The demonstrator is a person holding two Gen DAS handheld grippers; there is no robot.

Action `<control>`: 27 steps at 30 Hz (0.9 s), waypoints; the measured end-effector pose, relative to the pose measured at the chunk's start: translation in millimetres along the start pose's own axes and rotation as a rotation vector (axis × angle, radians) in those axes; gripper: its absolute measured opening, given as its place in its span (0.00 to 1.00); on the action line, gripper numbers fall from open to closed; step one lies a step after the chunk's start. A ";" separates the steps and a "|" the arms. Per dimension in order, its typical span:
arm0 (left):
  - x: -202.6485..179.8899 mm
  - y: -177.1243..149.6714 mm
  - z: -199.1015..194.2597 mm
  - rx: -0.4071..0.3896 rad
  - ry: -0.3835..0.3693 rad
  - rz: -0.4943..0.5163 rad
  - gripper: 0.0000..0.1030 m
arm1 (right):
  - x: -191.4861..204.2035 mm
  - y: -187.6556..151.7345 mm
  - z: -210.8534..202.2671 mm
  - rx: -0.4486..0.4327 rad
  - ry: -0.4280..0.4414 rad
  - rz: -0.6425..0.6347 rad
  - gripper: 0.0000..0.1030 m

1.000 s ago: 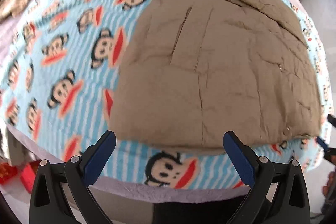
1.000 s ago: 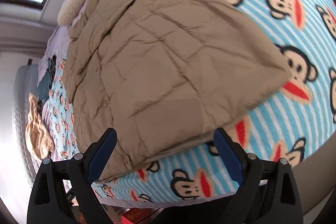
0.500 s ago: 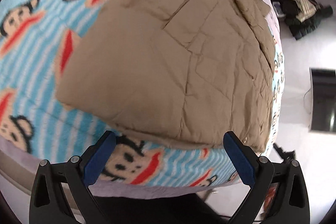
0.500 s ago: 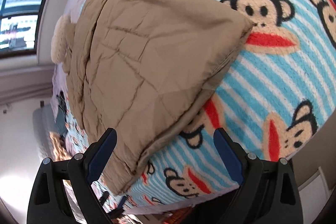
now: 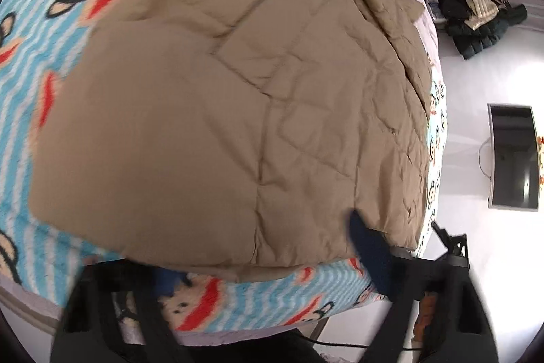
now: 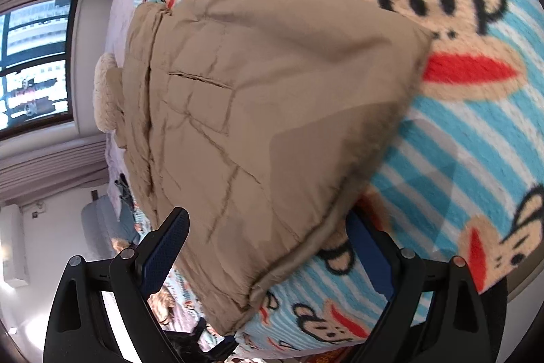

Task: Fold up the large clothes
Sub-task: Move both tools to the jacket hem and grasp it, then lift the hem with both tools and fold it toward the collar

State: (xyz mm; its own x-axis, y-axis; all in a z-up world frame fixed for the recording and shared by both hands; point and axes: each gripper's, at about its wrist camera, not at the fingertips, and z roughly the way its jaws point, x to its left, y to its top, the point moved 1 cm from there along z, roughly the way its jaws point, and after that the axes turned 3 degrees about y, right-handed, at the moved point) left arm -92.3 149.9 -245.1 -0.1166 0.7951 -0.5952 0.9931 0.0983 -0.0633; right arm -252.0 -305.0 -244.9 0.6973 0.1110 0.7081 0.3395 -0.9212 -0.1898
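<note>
tan quilted jacket [image 5: 238, 97] lies spread on the monkey-print blanket [image 5: 258, 301] (blue stripes, red mouths), its hem at the bed's near edge. left gripper [image 5: 265, 264] is spread wide at that hem, nothing pinched. right gripper [image 6: 272, 247] straddles the jacket's corner, jaws parted, not clamped.

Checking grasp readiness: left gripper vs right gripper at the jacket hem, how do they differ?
The left gripper is motion-blurred, with one pad hidden under the tan jacket hem; the right gripper is sharp, with both pads visible. The left sits along the long bottom edge, the right straddles a corner. Both are open on the monkey blanket.
</note>
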 end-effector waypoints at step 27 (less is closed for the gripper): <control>-184.2 155.1 -124.6 -0.452 0.057 0.172 0.13 | 255.4 119.8 18.0 0.138 0.033 -0.550 0.07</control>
State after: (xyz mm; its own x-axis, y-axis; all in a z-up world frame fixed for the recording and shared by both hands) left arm 82.2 93.2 -45.5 0.0364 0.8528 -0.5210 0.8964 0.2027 0.3943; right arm -21.9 -380.3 -99.0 0.3750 0.5474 0.7482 0.7283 -0.6733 0.1276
